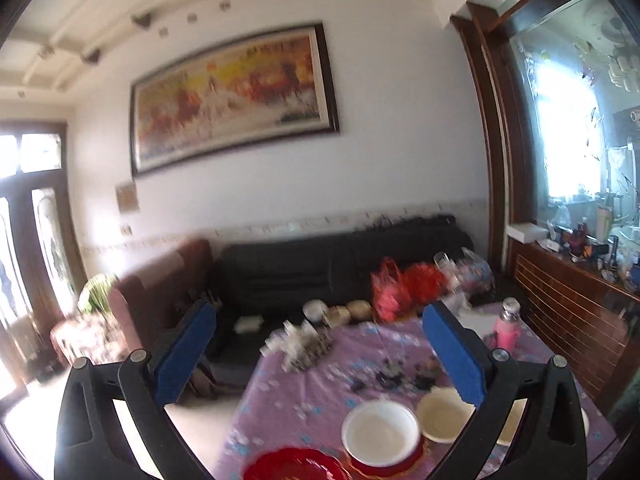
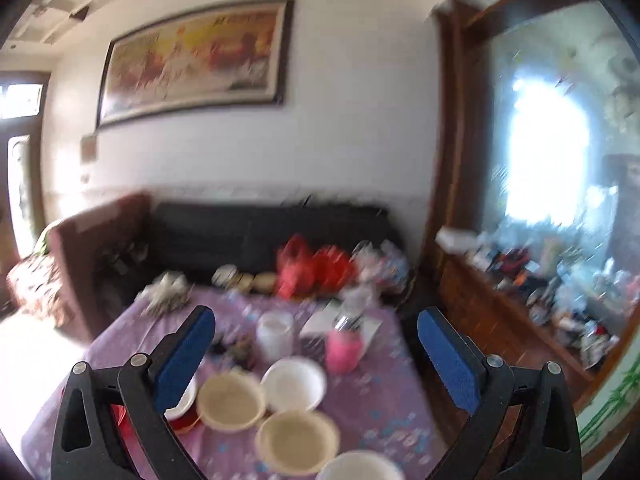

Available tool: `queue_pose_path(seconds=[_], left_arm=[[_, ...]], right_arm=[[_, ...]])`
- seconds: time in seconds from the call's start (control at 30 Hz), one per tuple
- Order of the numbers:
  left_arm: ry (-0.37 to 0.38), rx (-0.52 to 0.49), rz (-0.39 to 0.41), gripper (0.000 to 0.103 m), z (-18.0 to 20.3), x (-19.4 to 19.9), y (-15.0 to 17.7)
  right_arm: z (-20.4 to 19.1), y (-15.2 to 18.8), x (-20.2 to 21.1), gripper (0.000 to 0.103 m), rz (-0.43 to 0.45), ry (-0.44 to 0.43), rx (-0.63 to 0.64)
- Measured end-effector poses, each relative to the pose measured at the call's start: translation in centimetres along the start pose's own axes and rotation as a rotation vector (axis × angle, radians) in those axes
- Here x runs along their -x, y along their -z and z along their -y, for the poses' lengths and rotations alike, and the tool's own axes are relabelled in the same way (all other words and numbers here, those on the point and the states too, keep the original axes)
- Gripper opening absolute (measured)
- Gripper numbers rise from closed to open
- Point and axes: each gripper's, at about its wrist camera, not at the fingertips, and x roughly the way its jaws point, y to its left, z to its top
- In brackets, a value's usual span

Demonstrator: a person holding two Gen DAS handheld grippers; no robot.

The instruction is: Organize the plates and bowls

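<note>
Both grippers are held above a table with a purple floral cloth (image 1: 304,392). My left gripper (image 1: 320,344) is open and empty; below it a white bowl (image 1: 380,432) sits on a red plate (image 1: 384,470), with a red basket-like plate (image 1: 292,466) to its left and a cream bowl (image 1: 444,416) to its right. My right gripper (image 2: 316,348) is open and empty. Under it lie two cream bowls (image 2: 230,400) (image 2: 298,440), a white bowl (image 2: 294,384) and another white bowl (image 2: 360,468) at the bottom edge. The white bowl on the red plate (image 2: 180,404) is partly hidden behind the left finger.
A pink bottle (image 2: 342,348) and a white jar (image 2: 274,334) stand behind the bowls. Red bags (image 1: 400,284), small tins and clutter crowd the table's far end. A black sofa (image 1: 304,264) is behind, a wooden sideboard (image 1: 568,312) to the right.
</note>
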Motion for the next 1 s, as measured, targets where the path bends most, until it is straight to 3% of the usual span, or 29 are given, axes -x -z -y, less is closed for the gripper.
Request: queue_pose_path(seconds=[0.17,0.27,0.33,0.53,0.77,0.87,0.93,1.0], left_arm=[[0.049,0.105,-0.247,0.103,-0.4,-8.6,7.7],[0.054,0.144,-0.349,0.103,-1.4,-12.1,11.6],[0.055,0.159,-0.395,0.103,-1.8,-14.0,13.5],[0.087,0.224,-0.537,0.103,-2.4,-20.3,18.1],[0.150,0.301,-0.656,0.103,-2.6,-25.9,22.1],[0.170,0.298,-0.688,0.090,-2.4,-27.7,23.1],[0.197,0.303,-0.721,0.074,-2.4,-28.6,23.6],[0.210,0.313,-0.745,0.071,-2.4,-29.8,24.2]], right_arm=[[-3.3,7.9,-9.6,0.102,-0.269,-0.247,-0.110],[-5.3,12.2,-14.3,0.101,-0.369,-0.374,-0.223],[-6.6,14.6,-15.9,0.100,-0.403,-0.415,-0.255],[-12.7,20.2,-22.5,0.092,-0.532,-0.497,-0.320],[-14.7,22.5,-26.9,0.091,-0.608,-0.534,-0.396],[-15.1,23.1,-28.2,0.091,-0.633,-0.573,-0.440],[-15.5,23.6,-29.1,0.091,-0.648,-0.599,-0.462],[-16.0,23.9,-29.6,0.091,-0.665,-0.606,-0.465]])
